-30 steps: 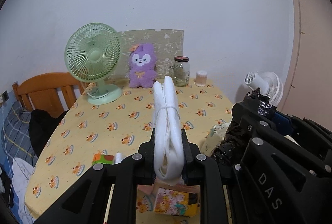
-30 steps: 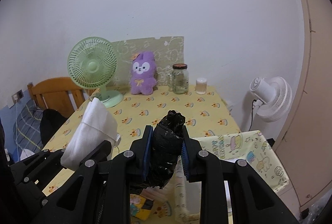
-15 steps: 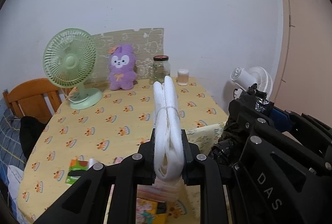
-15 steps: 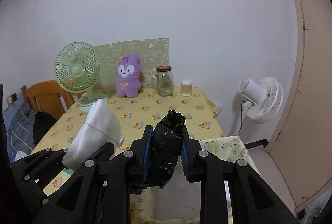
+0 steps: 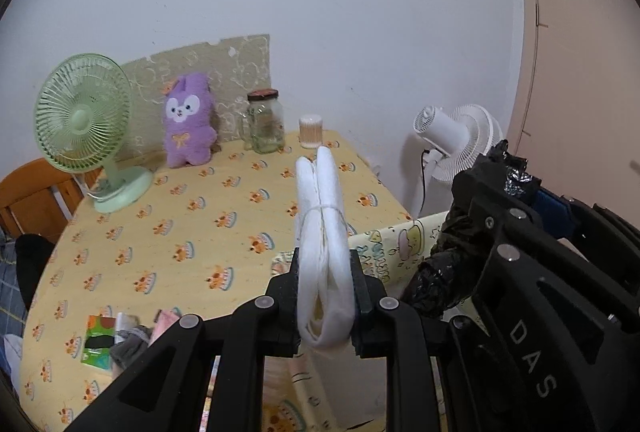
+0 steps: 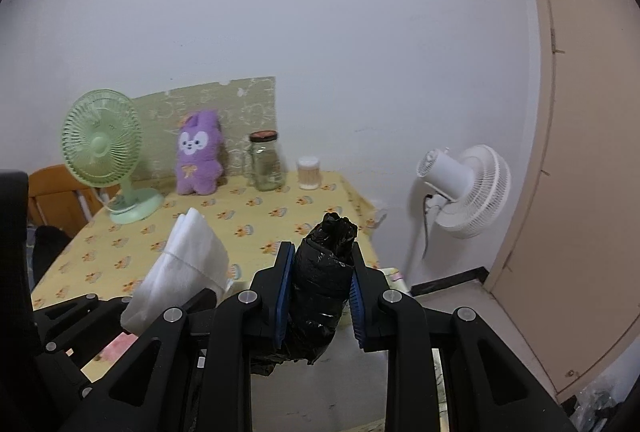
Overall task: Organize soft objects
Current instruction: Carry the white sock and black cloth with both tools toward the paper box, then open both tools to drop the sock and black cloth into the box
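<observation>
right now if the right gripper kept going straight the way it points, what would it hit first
Probably the yellow tablecloth near the table's right edge: the right gripper, shut on a black plastic roll, points slightly downward there. Depth is unclear.

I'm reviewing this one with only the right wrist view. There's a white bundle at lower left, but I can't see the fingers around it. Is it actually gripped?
Observer: Yes. In the left wrist view the left gripper has its fingers pressed against both sides of the white bundle, which stands upright between them.
Reviewer: Is anything soft left on the table that my view doesn't show?
Observer: Yes. At the near left edge of the table, a grey cloth lies beside a green packet.
</observation>
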Motion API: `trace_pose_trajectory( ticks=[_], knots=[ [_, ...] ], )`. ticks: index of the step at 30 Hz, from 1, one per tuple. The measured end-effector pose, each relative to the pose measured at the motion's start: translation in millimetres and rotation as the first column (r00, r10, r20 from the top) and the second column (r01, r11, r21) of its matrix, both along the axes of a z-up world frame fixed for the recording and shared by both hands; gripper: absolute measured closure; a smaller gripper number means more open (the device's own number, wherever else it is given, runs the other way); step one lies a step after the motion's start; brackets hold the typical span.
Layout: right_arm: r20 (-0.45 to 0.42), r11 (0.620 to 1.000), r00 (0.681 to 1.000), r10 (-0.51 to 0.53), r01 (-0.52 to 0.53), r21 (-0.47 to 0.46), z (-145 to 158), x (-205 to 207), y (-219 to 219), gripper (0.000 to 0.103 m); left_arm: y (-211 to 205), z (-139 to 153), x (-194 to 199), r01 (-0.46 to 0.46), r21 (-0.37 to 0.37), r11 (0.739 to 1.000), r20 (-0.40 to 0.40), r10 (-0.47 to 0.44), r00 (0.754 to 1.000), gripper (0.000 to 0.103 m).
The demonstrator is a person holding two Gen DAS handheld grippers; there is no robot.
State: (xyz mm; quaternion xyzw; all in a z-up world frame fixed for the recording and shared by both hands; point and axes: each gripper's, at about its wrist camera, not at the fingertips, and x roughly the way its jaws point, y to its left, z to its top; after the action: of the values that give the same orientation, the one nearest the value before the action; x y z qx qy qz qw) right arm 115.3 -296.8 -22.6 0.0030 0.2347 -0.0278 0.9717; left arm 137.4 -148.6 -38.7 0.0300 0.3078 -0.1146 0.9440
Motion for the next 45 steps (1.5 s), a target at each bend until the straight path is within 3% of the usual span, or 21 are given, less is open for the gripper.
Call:
trace_pose_trajectory(
  ticks=[7, 9, 15, 22, 25, 26, 29, 30, 37, 39, 45],
  knots=[
    [-0.042, 1.000, 0.999, -0.030, 0.030, -0.001, -18.7, 14.2, -14.2, 0.075, -14.5, -20.1, 16.7, 0.037, 0.026, 0.999, -0.066, -0.035, 0.997, 0.085],
    [-0.056, 0.999, 0.998, -0.033, 0.034, 0.010, -24.9, 18.6, -18.2, 0.075, -18.4, -24.8, 20.9, 0.032, 0.040, 0.999, -0.072, -0.029, 0.997, 0.079],
    [-0.098, 0.999, 0.994, -0.036, 0.039, 0.024, -38.2, 33.6, -26.9, 0.075, -25.4, -35.3, 31.4, 0.024, 0.066, 0.998, -0.124, -0.016, 0.992, 0.042],
    [-0.080, 0.999, 0.997, 0.004, -0.002, 0.032, -36.7, 43.6, -27.0, 0.075, -24.4, -36.4, 38.3, 0.033, 0.014, 0.999, -0.178, -0.030, 0.984, 0.026],
    [-0.092, 0.999, 0.996, 0.010, -0.007, 0.035, -37.3, 47.8, -28.3, 0.074, -25.7, -36.8, 39.9, 0.036, 0.014, 0.999, -0.184, -0.033, 0.982, 0.023],
    [-0.098, 0.999, 0.995, 0.007, -0.003, 0.034, -37.5, 48.6, -28.9, 0.069, -26.4, -36.7, 39.6, 0.038, 0.015, 0.999, -0.184, -0.035, 0.982, 0.022],
    [-0.113, 0.999, 0.994, -0.012, 0.016, 0.035, -38.4, 50.7, -31.6, 0.038, -29.2, -34.4, 36.3, 0.062, 0.014, 0.998, -0.168, -0.058, 0.984, 0.012],
    [-0.114, 0.999, 0.993, -0.012, 0.017, 0.044, -38.9, 50.1, -33.0, 0.033, -30.8, -32.4, 33.3, 0.069, 0.019, 0.997, -0.153, -0.065, 0.986, 0.012],
    [-0.160, 0.997, 0.987, -0.033, 0.044, 0.066, -40.9, 37.9, -35.0, 0.019, -32.7, -23.1, 16.4, 0.082, 0.078, 0.994, -0.085, -0.075, 0.994, 0.007],
    [-0.154, 0.997, 0.987, -0.044, 0.054, 0.063, -40.3, 33.0, -33.1, 0.011, -31.3, -21.5, 13.1, 0.088, 0.086, 0.992, -0.064, -0.083, 0.995, 0.007],
    [-0.148, 0.995, 0.985, -0.090, 0.095, 0.031, -37.4, 21.2, -24.4, 0.009, -21.3, -19.2, 7.4, 0.102, 0.071, 0.992, -0.066, -0.098, 0.993, 0.002]
  ],
)
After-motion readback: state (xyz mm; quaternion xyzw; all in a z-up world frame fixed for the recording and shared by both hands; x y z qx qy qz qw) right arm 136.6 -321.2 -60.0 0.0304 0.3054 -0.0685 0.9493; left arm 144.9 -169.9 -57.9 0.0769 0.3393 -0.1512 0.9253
